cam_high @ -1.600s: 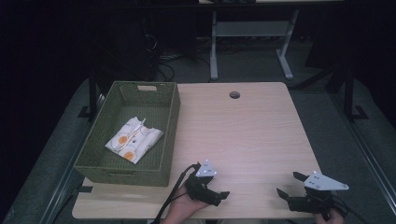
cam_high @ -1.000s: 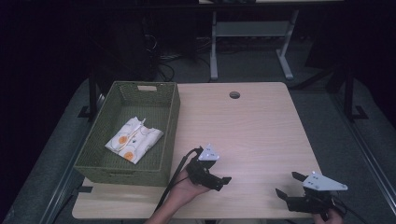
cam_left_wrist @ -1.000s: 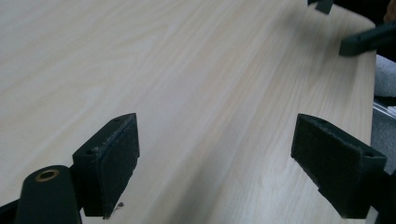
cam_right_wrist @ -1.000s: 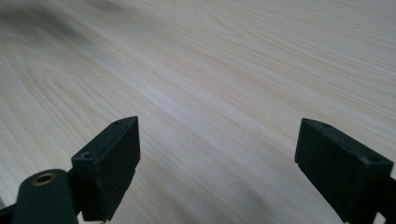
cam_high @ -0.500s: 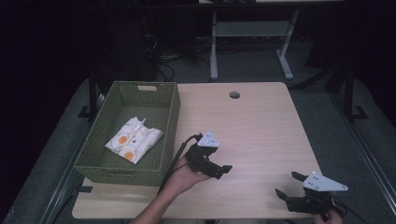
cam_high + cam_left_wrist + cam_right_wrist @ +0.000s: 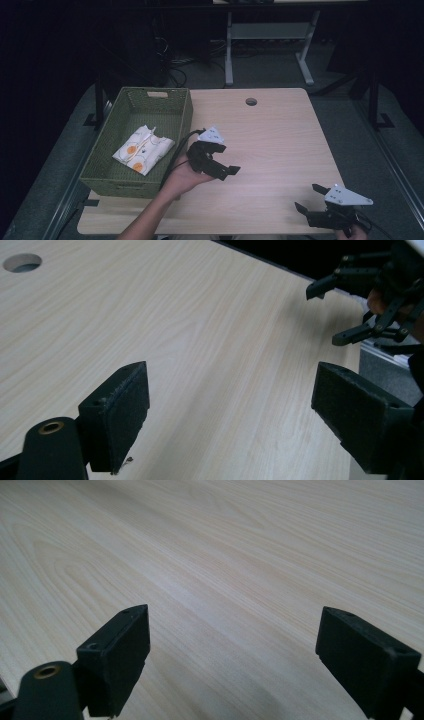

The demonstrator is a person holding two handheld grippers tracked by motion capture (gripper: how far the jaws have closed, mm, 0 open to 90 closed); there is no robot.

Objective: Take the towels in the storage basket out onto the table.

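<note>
A hand holds my left gripper (image 6: 229, 160) above the wooden table (image 6: 280, 135), just right of the green basket (image 6: 107, 175). Its jaws stand wide open with nothing between them, pointing toward the table's right front. In the left gripper view the left gripper (image 6: 230, 390) looks across bare wood at the right gripper (image 6: 370, 295). My right gripper (image 6: 307, 196) rests low at the table's front right corner, open and empty. The right gripper (image 6: 232, 630) frames plain tabletop in its own view. A folded white cloth with orange prints (image 6: 143, 149) lies inside the basket.
A round cable hole (image 6: 251, 101) sits near the table's far edge, and this cable hole (image 6: 22, 262) also appears in the left gripper view. A black cable trails from the left gripper along the basket's right wall. A white desk frame (image 6: 265, 30) stands on the dark floor beyond.
The left gripper has risen from the front edge and moved forward toward the table's middle, beside the basket. The right gripper has stayed put.
</note>
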